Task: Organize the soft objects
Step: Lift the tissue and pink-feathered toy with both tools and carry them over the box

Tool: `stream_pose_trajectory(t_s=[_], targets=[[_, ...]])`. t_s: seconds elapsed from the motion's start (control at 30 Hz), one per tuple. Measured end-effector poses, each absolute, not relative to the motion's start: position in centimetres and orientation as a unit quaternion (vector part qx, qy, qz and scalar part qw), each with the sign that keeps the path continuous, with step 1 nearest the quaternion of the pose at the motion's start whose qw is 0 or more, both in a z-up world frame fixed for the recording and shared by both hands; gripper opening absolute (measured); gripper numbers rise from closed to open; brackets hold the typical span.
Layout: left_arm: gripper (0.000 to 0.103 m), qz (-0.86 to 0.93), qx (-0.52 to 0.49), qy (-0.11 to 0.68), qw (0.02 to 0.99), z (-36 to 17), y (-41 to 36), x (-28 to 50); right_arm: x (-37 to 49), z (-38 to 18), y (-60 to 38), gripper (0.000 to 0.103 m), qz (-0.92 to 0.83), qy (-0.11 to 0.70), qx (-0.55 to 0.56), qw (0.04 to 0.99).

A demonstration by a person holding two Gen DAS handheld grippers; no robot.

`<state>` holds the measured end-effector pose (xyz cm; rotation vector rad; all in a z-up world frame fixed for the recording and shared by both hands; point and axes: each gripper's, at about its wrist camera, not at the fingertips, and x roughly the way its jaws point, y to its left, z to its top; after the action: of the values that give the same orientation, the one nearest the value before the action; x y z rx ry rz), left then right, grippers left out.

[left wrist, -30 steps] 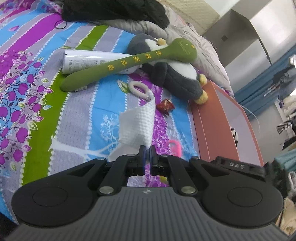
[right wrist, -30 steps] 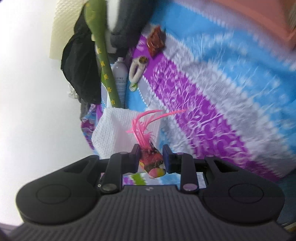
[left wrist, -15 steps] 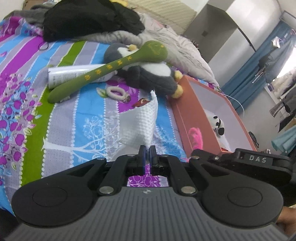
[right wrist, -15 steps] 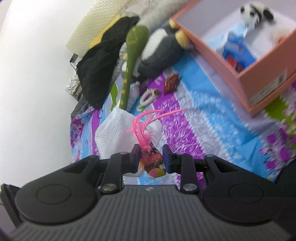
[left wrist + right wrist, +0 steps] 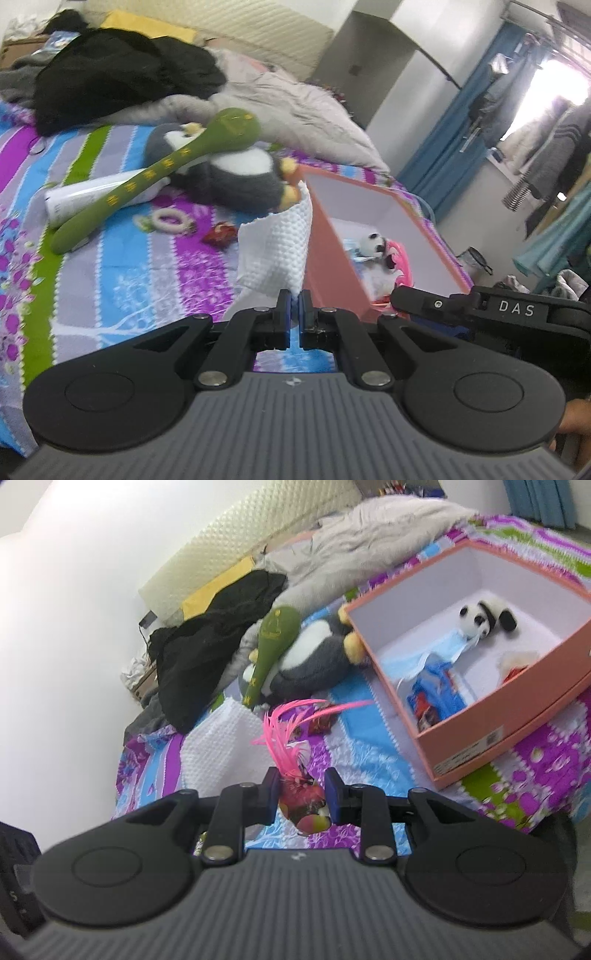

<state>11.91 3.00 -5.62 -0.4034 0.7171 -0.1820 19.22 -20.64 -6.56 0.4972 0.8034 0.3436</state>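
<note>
My left gripper (image 5: 294, 300) is shut on a white textured cloth (image 5: 275, 247), held up above the striped bedspread next to the pink box (image 5: 332, 258). My right gripper (image 5: 301, 789) is shut on a pink feather toy (image 5: 303, 801) with a red and green body, held above the bed left of the pink box (image 5: 491, 716). The white cloth (image 5: 221, 746) also shows behind the feathers. The box holds a small panda plush (image 5: 484, 618), a blue mask and a blue packet. A grey penguin plush (image 5: 229, 173) lies under a green plush stick (image 5: 155, 173).
A white tube (image 5: 92, 195), a small ring toy (image 5: 171, 219) and a red wrapper (image 5: 219, 234) lie on the bedspread. A black garment (image 5: 122, 81) and a grey quilt (image 5: 295, 107) are piled at the head of the bed. The bed edge drops off right of the box.
Both grippers have risen and swung toward the pink box, carrying the cloth and the feather toy. The inside of the box has come into view in both views.
</note>
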Motion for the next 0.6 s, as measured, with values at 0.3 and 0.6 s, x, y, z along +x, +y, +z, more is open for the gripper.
stream_pose_trajectory(t_s=[0.3,0.6], targets=[[0.005,-0.157,-0.161,0.346,0.911,-3.6,-2.3,12.7,16.6,-3.9,-22.8,0.03,0.126,0.345,0.166,0.915],[0.005,-0.214,-0.133,0.356,0.9,-3.1,-7.5,15.9,17.5,-3.8,-26.0,0.03,0.078,0.326,0.143,0.931]])
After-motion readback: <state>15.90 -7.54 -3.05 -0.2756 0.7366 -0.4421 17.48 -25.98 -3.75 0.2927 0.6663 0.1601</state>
